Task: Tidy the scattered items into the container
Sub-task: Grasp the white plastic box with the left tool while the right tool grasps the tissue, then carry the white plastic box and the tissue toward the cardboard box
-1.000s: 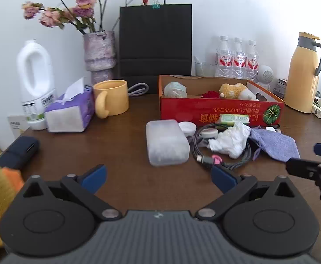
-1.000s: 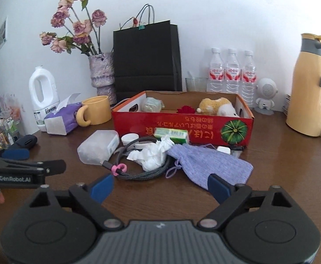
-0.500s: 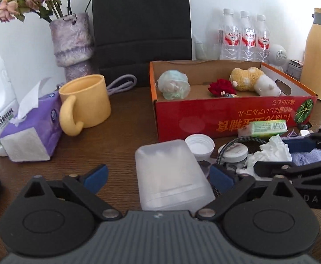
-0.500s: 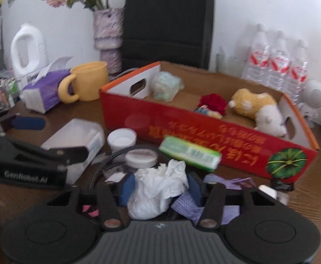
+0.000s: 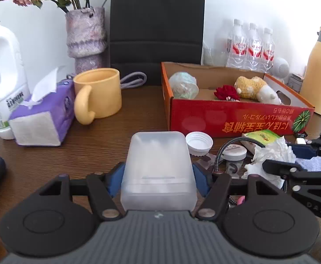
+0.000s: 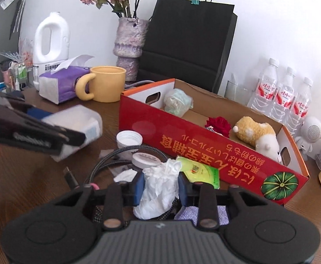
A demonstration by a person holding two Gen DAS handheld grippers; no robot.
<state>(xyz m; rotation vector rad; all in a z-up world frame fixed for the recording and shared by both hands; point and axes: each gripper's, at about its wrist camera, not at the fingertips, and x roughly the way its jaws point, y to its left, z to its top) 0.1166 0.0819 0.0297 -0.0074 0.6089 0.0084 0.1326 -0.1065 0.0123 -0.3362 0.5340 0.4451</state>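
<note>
The left wrist view is showing the left gripper (image 5: pixel 158 176) with its blue pads against both sides of the frosted plastic box (image 5: pixel 157 171), its jaws having just been closing onto it; the box is sitting on the wooden table (image 5: pixel 94 143), in front of the red cardboard box (image 5: pixel 226 118). Only the right wrist view is showing the right gripper (image 6: pixel 160 186) pinching the crumpled white tissue (image 6: pixel 159 189), jaws narrow after just closing, above the coiled cable (image 6: pixel 107 160) and purple pouch (image 6: pixel 222 215). Both grippers are pointing forward and somewhat downward toward the table; the right one is sitting rolled, its view tilted. Inside the red cardboard box are lying 3 items: a wrapped bundle (image 6: pixel 178 102), a red flower (image 6: pixel 218 125) and a plush toy (image 6: pixel 257 134).
</note>
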